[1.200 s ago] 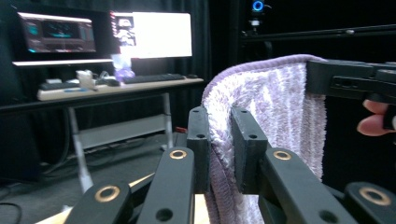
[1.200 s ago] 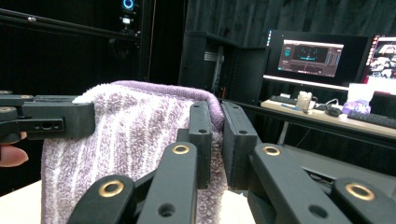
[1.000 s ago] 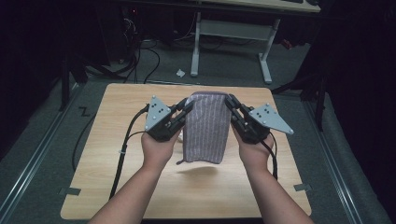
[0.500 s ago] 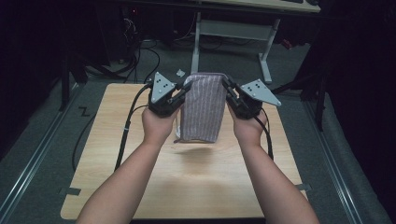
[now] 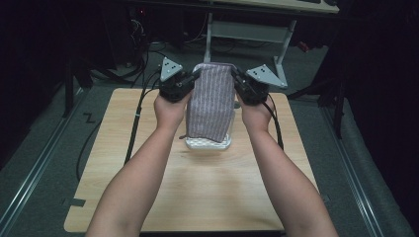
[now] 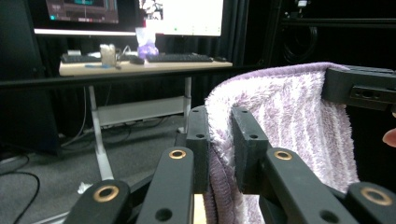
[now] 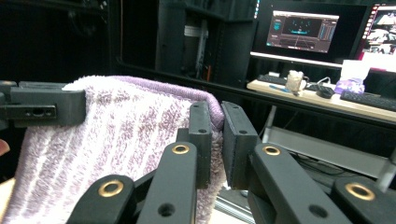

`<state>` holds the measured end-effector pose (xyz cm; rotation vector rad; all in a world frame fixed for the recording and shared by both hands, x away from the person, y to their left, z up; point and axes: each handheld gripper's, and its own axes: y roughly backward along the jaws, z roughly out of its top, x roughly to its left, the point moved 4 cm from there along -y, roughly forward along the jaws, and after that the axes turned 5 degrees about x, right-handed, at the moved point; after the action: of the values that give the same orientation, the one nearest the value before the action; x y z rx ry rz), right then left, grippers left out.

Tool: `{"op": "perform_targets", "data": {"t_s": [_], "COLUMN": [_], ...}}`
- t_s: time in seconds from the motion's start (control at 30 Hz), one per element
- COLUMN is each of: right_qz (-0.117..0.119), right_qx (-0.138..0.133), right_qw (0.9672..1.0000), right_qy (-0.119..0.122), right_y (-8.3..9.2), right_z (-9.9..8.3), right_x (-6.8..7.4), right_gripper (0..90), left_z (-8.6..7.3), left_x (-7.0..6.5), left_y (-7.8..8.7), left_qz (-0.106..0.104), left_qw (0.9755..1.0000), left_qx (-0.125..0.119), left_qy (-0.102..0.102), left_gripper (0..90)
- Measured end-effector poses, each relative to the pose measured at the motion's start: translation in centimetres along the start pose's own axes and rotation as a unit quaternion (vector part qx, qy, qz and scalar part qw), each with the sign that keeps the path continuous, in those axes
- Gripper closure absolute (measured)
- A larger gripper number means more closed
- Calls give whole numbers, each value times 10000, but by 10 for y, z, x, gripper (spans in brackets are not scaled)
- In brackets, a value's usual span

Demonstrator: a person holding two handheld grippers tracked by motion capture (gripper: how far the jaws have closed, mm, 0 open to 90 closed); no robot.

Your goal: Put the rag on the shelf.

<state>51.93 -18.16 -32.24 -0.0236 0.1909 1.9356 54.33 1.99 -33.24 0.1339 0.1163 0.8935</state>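
Observation:
A purple striped towel (image 5: 210,103) hangs upright over the far half of the wooden table (image 5: 148,168), held by its two top corners. My left gripper (image 5: 195,77) is shut on the towel's top left corner, and in the left gripper view its jaws (image 6: 219,126) pinch the towel's edge (image 6: 289,121). The right gripper (image 5: 235,77) is shut on the top right corner, and in the right gripper view its pads (image 7: 217,121) clamp the towel's hem (image 7: 116,130). Each gripper view also shows the other gripper's jaw on the opposite corner.
A white latticed piece (image 5: 207,144) shows just below the towel's lower edge, and I cannot tell whether it rests on the table. Beyond the table stand a desk frame (image 5: 247,34), cables on the floor, and a desk with monitors and keyboards (image 6: 140,60).
Both hands have carried the towel away from the person toward the far edge of the table, slightly higher. The grips on the two corners are unchanged.

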Motion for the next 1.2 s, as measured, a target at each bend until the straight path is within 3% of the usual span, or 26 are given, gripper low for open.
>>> {"op": "perform_targets", "data": {"t_s": [0.1,0.13,0.17,0.2,0.23,0.3,0.4,0.53,0.73,0.77,0.9,1.07,1.2], "right_qz": [-40,-124,-124,-317,-317,-215,-119,41,59,49,56,99,143], "right_qx": [228,324,324,529,529,880,1114,1385,1591,1586,1518,1482,1488], "right_qw": [9997,9992,9992,9972,9972,9953,9932,9901,9872,9873,9884,9889,9887], "right_qy": [74,184,184,421,421,337,314,231,126,76,26,65,54], "right_y": [-17,-22,-22,-32,-32,-46,-53,-59,-63,-64,-64,-62,-58], "right_z": [-4,-5,-5,-10,-10,-21,-33,-47,-57,-57,-54,-50,-49], "right_x": [-7,-8,-8,-9,-9,-9,-8,-6,-5,-4,-4,-3,-2], "right_gripper": [836,836,836,836,836,836,836,835,803,714,657,640,632], "left_z": [-3,-6,-6,-9,-12,-20,-35,-48,-55,-54,-50,-49,-48], "left_x": [7,10,10,11,13,20,29,33,35,35,36,34,31], "left_y": [-8,-15,-15,-19,-23,-29,-36,-39,-41,-41,-38,-36,-33], "left_qz": [11,22,22,71,129,153,149,152,176,150,133,248,264], "left_qw": [9999,9996,9996,9993,9988,9971,9942,9916,9896,9898,9906,9906,9908], "left_qx": [46,217,217,334,465,719,1031,1242,1345,1308,1203,1293,1289], "left_qy": [126,165,165,124,90,208,266,342,482,543,639,382,321], "left_gripper": [785,784,784,784,784,783,782,782,763,702,598,555,550]}}
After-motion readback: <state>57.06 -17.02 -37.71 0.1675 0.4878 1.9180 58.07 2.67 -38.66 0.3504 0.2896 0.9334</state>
